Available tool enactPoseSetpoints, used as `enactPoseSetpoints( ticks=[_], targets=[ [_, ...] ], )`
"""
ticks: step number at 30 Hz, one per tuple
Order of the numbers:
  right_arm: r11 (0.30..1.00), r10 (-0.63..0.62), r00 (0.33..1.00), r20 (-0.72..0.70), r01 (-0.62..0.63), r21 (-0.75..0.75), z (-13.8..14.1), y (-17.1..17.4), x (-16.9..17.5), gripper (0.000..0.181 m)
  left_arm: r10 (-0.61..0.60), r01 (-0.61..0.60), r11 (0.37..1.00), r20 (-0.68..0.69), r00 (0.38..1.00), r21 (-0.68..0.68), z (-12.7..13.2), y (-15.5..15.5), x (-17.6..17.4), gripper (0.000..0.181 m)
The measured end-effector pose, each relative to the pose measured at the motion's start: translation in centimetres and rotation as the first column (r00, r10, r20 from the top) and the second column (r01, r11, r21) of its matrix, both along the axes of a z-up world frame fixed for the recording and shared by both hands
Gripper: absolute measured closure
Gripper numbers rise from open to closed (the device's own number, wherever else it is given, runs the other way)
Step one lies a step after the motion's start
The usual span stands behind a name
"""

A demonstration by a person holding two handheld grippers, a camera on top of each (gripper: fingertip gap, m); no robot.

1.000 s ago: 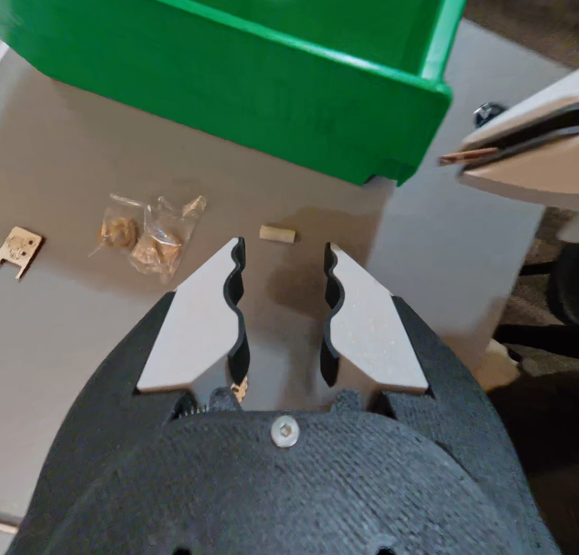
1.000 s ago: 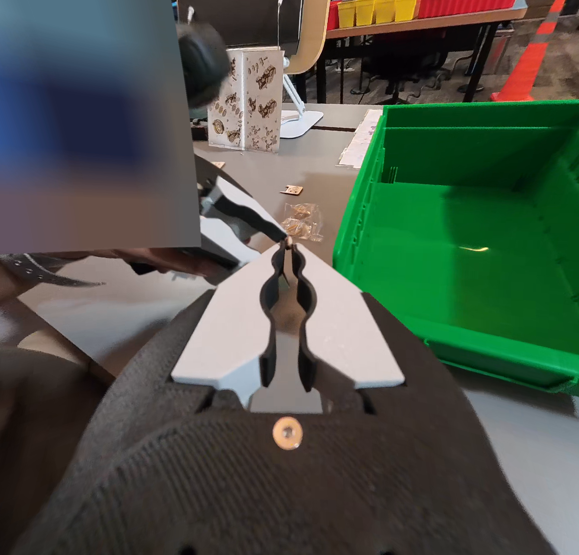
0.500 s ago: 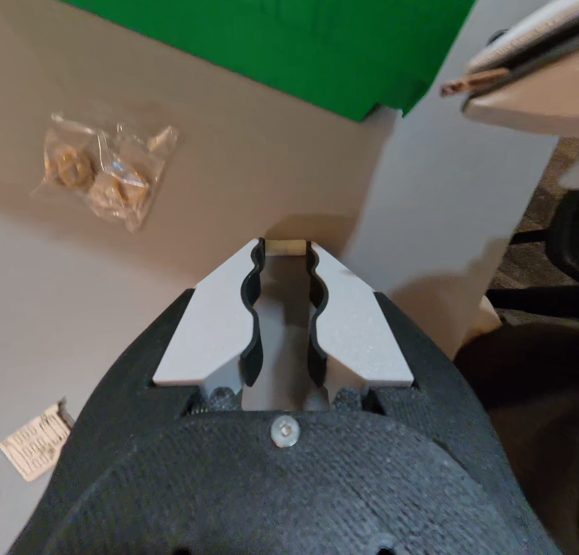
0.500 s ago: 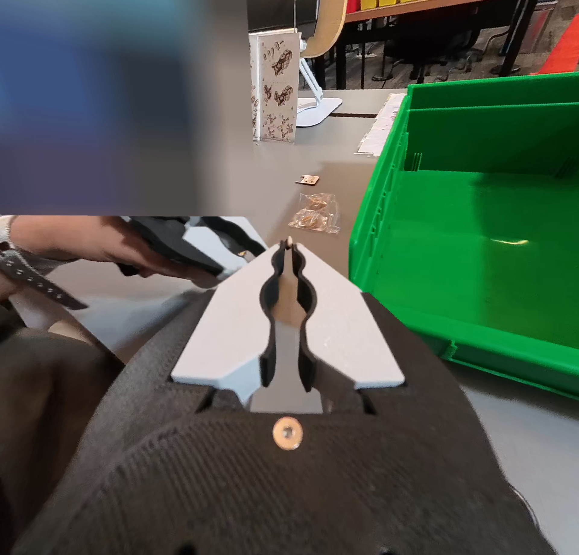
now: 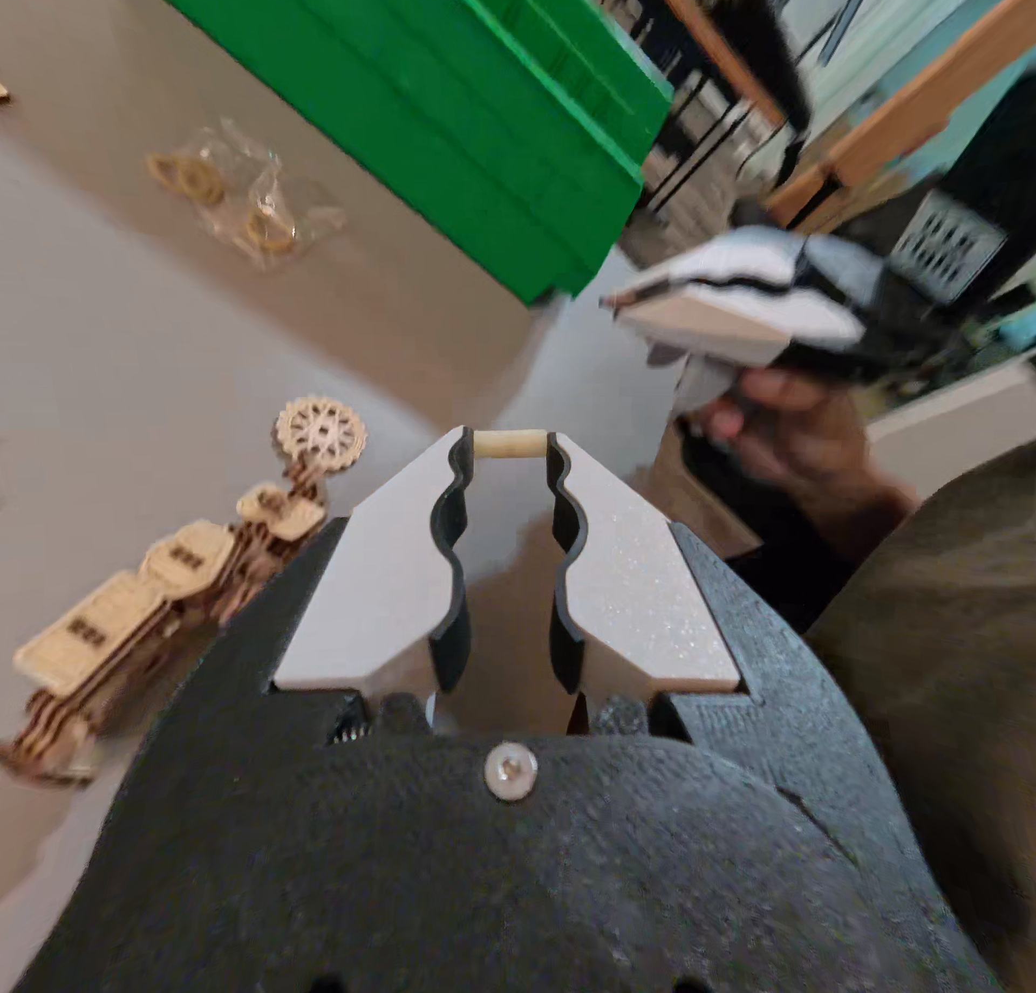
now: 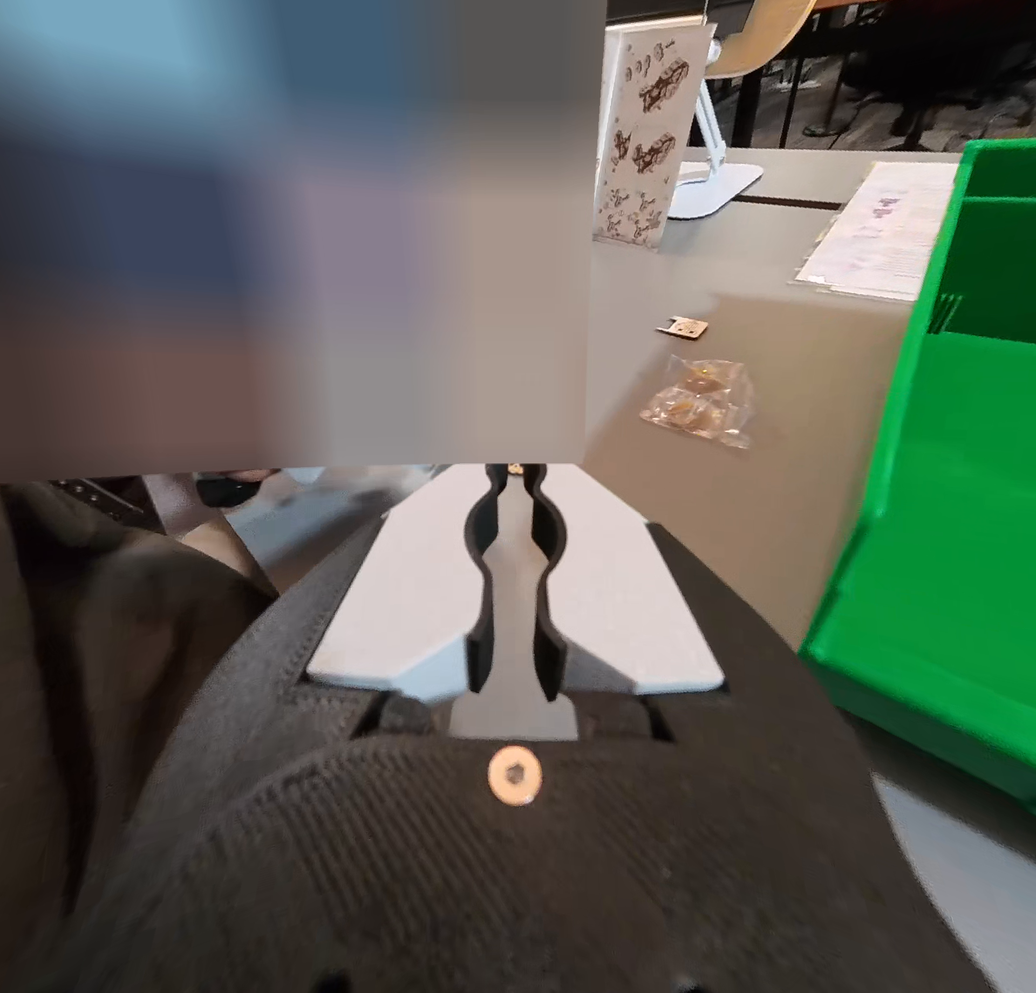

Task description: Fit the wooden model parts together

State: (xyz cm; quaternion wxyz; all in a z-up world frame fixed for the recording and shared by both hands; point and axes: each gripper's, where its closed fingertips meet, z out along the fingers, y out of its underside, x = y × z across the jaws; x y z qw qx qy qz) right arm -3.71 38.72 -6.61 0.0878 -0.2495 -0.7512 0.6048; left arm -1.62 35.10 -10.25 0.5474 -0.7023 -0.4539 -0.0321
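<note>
My left gripper (image 5: pixel 510 446) is shut on a short pale wooden dowel (image 5: pixel 509 442), held crosswise between the tips above the table. A partly built wooden model (image 5: pixel 168 568) with a gear wheel (image 5: pixel 320 435) lies on the table to the left of it. My right gripper (image 6: pixel 514 470) is shut on a thin wooden part (image 6: pixel 514 468); only a sliver shows at the tips, under a blurred patch. It also shows in the left wrist view (image 5: pixel 729 305), held in a hand (image 5: pixel 796 422), up and to the right of the dowel and apart from it.
A large green bin (image 5: pixel 420 86) stands on the grey table; it also shows in the right wrist view (image 6: pixel 953 518). A clear bag of small wooden parts (image 6: pixel 701 400), a flat wooden piece (image 6: pixel 681 327), a printed sheet (image 6: pixel 880 232) and an upright picture card (image 6: pixel 644 136) are beyond. One gripper's finger ends stand about 6 cm off the other's.
My left gripper closed on the dowel that lay on the table and lifted it toward the table's edge. The wooden model came into view. The right gripper stayed shut.
</note>
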Motion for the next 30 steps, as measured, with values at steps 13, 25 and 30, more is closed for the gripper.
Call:
enactPoseSetpoints(
  ticks=[13, 25, 30],
  targets=[
    [0.934, 0.198, 0.935, 0.296, -0.271, 0.233, -6.5, -6.4, 6.0, 0.18, -0.12, 0.027, 0.846, -0.141, 0.983, -0.533, -5.9, -3.2, 3.8, 0.153],
    [0.927, 0.213, 0.885, 0.415, -0.317, 0.2, -8.1, -7.0, 6.2, 0.18, -0.12, 0.051, 0.87, -0.111, 0.987, -0.491, -5.8, -3.5, 4.2, 0.154],
    [0.929, 0.218, 0.869, 0.444, -0.325, 0.179, -8.3, -6.9, 6.1, 0.18, -0.116, 0.063, 0.886, -0.087, 0.989, -0.459, -5.8, -3.3, 4.1, 0.155]
  ],
)
